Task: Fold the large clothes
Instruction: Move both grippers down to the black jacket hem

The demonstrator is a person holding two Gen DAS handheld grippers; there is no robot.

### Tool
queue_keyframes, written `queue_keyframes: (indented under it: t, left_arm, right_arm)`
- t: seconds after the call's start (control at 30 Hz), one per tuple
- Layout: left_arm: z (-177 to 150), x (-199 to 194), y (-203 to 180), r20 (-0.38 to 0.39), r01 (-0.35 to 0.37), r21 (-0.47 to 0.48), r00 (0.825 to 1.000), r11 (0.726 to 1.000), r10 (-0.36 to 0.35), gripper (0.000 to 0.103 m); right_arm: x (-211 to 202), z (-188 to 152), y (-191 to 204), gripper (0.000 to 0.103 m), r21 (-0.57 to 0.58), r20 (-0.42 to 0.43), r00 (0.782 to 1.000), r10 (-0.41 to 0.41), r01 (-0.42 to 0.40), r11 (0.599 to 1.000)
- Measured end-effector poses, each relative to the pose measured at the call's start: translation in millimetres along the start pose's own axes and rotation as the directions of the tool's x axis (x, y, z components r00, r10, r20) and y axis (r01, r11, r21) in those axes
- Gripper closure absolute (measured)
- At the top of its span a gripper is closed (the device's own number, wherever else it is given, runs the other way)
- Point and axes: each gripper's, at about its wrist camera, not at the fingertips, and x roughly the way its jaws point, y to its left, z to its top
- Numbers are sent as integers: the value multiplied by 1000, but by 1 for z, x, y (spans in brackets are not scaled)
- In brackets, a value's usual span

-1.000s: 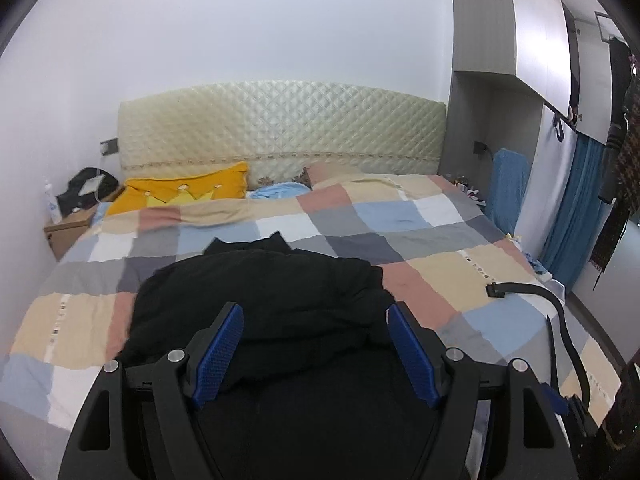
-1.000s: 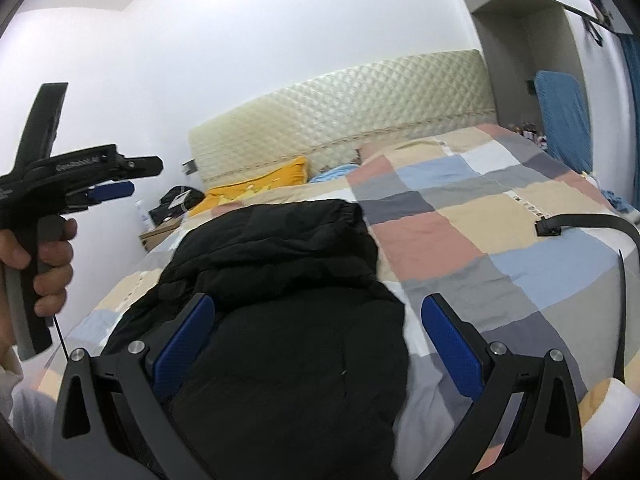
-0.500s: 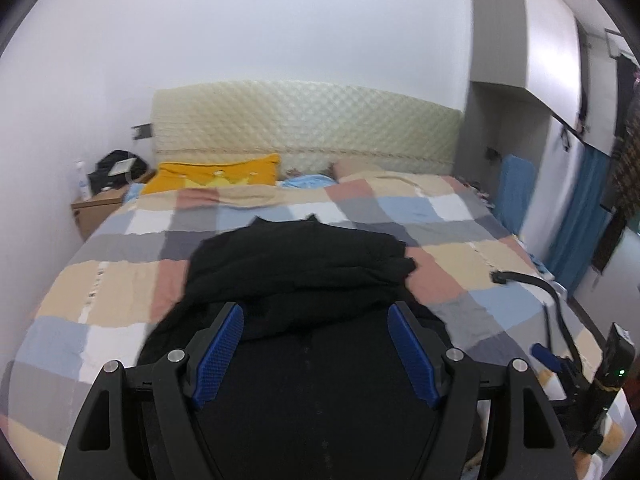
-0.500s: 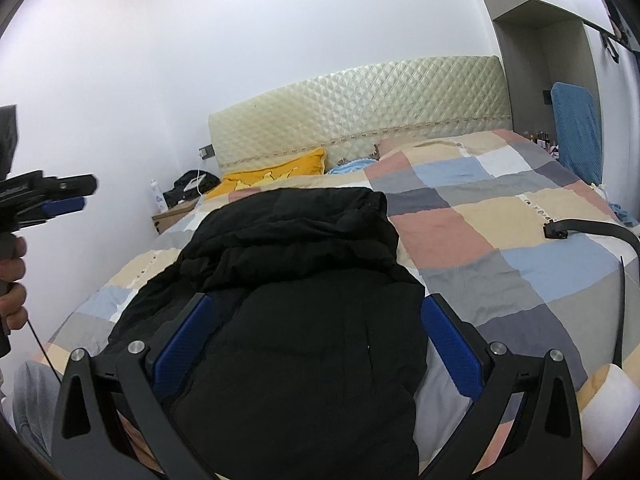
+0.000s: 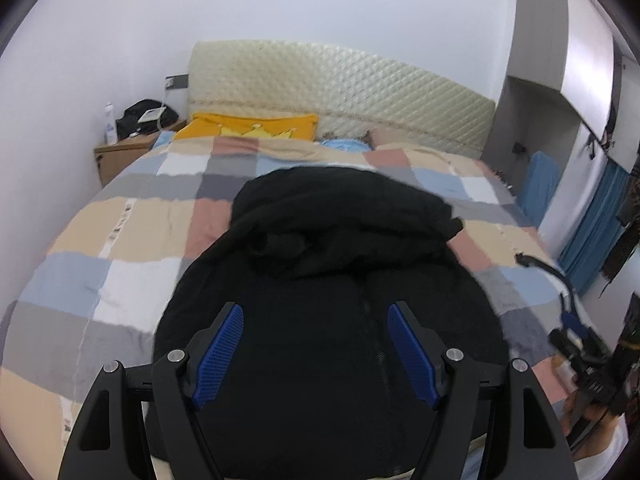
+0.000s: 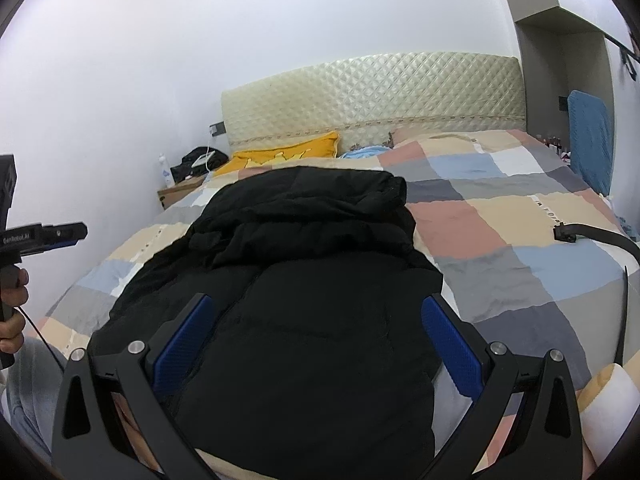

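Note:
A black padded jacket (image 5: 340,240) (image 6: 312,240) lies on the checked quilt (image 5: 132,224) (image 6: 500,216) of a bed, its upper part bunched in folds toward the headboard. My left gripper (image 5: 315,307) hovers over the jacket's near part, open, with nothing between its blue pads. My right gripper (image 6: 317,300) is also open above the near part, its pads clear of the fabric. In the right wrist view the left gripper (image 6: 44,236) shows at the left edge, held by a hand (image 6: 12,312). In the left wrist view the right gripper (image 5: 576,336) shows at the lower right.
A black strap (image 6: 588,236) (image 5: 548,272) lies on the quilt's right side. A yellow pillow (image 5: 248,128) (image 6: 288,152) sits by the padded headboard (image 5: 340,84). A nightstand (image 5: 124,152) stands at the left, blue cloth (image 6: 590,136) and a wardrobe at the right.
The left gripper has swung sideways and sunk; in the right wrist view it dropped toward the left edge. The right gripper shifted a little. The jacket lies as before, and both grippers stay open.

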Motion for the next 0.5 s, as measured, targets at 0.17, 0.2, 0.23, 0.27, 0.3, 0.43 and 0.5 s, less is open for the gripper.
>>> queue_keyframes:
  t: [0.17, 0.2, 0.23, 0.27, 0.3, 0.43, 0.5]
  left_arm:
    - [-21, 8, 28, -29, -29, -27, 999, 999, 29, 29]
    - [-22, 10, 37, -47, -15, -61, 999, 998, 12, 29]
    - [-22, 11, 43, -53, 10, -94, 998, 996, -15, 29]
    - [-22, 12, 48, -53, 26, -113, 998, 993, -32, 29]
    - [-20, 12, 52, -51, 38, -130, 998, 991, -45, 29]
    - [-16, 16, 53, -55, 14, -104, 998, 994, -20, 29]
    - [-13, 20, 52, -65, 2, -79, 998, 997, -7, 29]
  right_arm:
    - [7, -3, 2, 0, 6, -35, 999, 19, -19, 1000]
    - [10, -4, 1, 0, 7, -46, 999, 20, -20, 1000]
    - [10, -5, 2, 0, 9, -51, 998, 21, -20, 1000]
    - [12, -5, 1, 0, 12, -59, 998, 21, -20, 1000]
    - [13, -6, 1, 0, 15, -64, 998, 21, -20, 1000]
    - [19, -7, 0, 0, 10, -87, 996, 8, -7, 1000]
    - [26, -8, -2, 0, 10, -116, 993, -6, 8, 1000]
